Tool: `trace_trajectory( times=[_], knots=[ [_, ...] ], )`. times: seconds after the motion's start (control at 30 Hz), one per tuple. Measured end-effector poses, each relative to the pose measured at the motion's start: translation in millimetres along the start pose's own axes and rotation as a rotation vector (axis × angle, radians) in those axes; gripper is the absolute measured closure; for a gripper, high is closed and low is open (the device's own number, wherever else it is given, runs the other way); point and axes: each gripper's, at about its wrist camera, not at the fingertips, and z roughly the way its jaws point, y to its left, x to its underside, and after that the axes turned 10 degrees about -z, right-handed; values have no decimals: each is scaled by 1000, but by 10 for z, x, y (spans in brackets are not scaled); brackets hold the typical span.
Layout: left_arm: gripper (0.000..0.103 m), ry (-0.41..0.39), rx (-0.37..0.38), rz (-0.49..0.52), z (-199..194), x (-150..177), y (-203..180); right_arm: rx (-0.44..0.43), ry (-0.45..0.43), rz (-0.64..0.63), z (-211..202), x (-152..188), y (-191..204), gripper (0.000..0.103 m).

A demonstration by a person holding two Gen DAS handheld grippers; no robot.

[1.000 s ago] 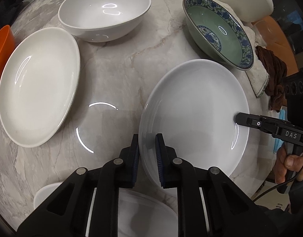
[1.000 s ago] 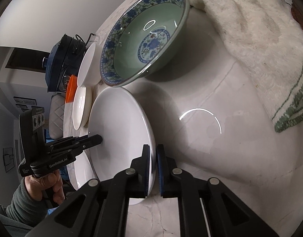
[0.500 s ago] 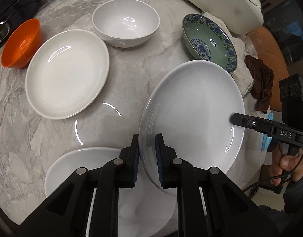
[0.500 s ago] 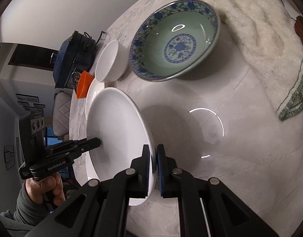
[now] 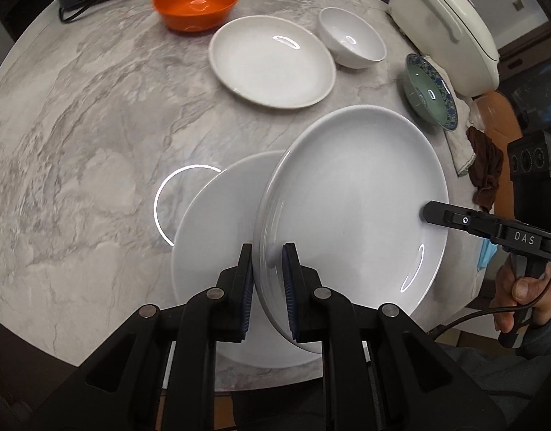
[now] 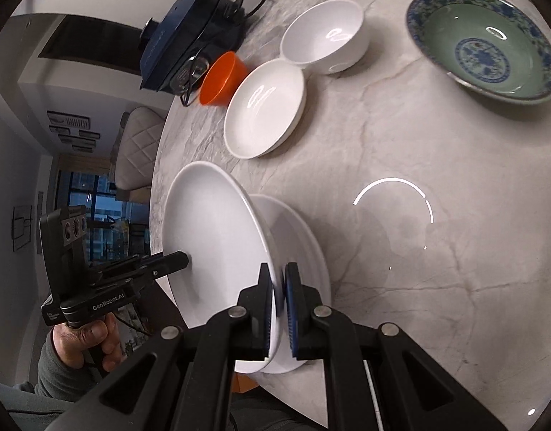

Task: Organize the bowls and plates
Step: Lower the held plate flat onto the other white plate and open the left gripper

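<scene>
White plate held tilted above a second plate on the desk, probably for stacking. Left gripper and right gripper fingers each pinch opposite rims, sharing the load.

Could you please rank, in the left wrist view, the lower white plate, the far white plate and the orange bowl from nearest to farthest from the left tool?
1. Lower white plate: on the table just beyond the left tool, partly under the held plate.
2. Far white plate: mid-table, beyond it.
3. Orange bowl: far edge, upper left.

grey marble table, white plates, bowls, towel
</scene>
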Motion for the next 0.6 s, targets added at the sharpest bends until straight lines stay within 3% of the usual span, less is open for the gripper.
trace_trajectory(
  times=[0.23,0.6],
  knots=[
    [89,37,-7,-62,206,271,442,24,77,-36,473,76,249,93],
    [89,64,-23,3,489,242,487,103,101,16,764,180,66,93]
  ],
)
